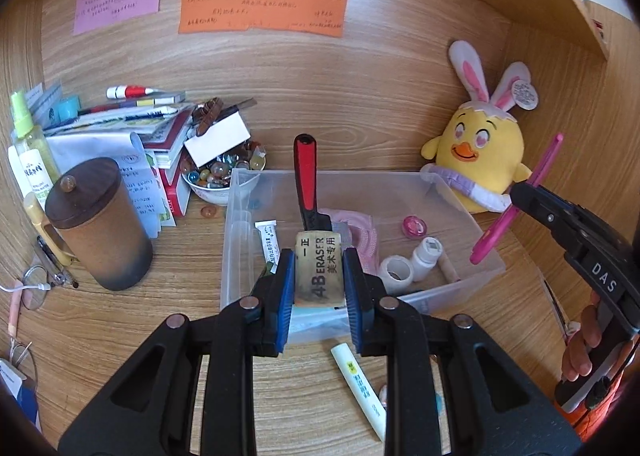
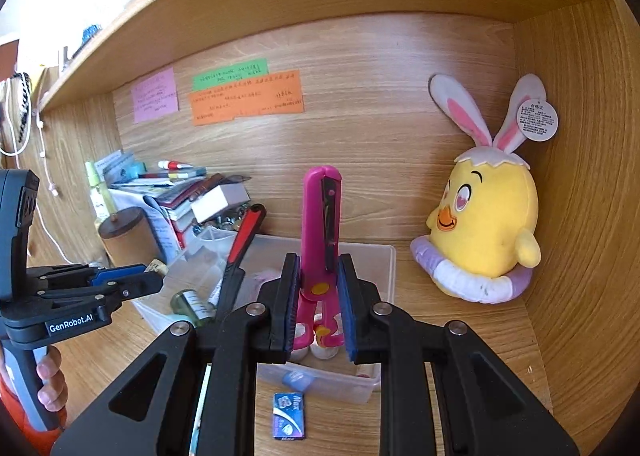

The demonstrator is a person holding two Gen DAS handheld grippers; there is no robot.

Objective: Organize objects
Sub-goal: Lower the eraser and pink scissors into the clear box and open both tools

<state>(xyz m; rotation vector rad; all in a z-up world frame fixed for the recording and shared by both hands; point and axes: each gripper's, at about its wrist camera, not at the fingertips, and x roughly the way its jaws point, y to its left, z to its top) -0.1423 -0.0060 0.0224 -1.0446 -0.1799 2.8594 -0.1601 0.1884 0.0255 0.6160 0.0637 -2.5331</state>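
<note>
1. Far left, a brown cylindrical canister with a dark wooden lid (image 1: 98,224) is standing on the wooden desk (image 1: 192,256), with a messy stack of books and papers (image 1: 132,128) leaning behind it.
2. Just right of that, a small white bowl of glass marbles (image 1: 218,176) is sitting at the far left corner of the clear plastic storage box (image 1: 478,234).
3. In the middle, the left gripper (image 1: 319,284) is pinching a grubby cream 4B eraser block (image 1: 319,274) between its blue pads, over the box's near edge.
4. A red-and-black handled tool (image 1: 306,184) is sticking up from the box behind the eraser.
5. To the right, the right gripper (image 2: 319,304) is clamping a pair of pink plastic scissors (image 2: 322,224), blades pointing up, above the box.
6. Far right, a yellow plush chick with rabbit ears (image 2: 486,224) is sitting against the back panel.
</note>
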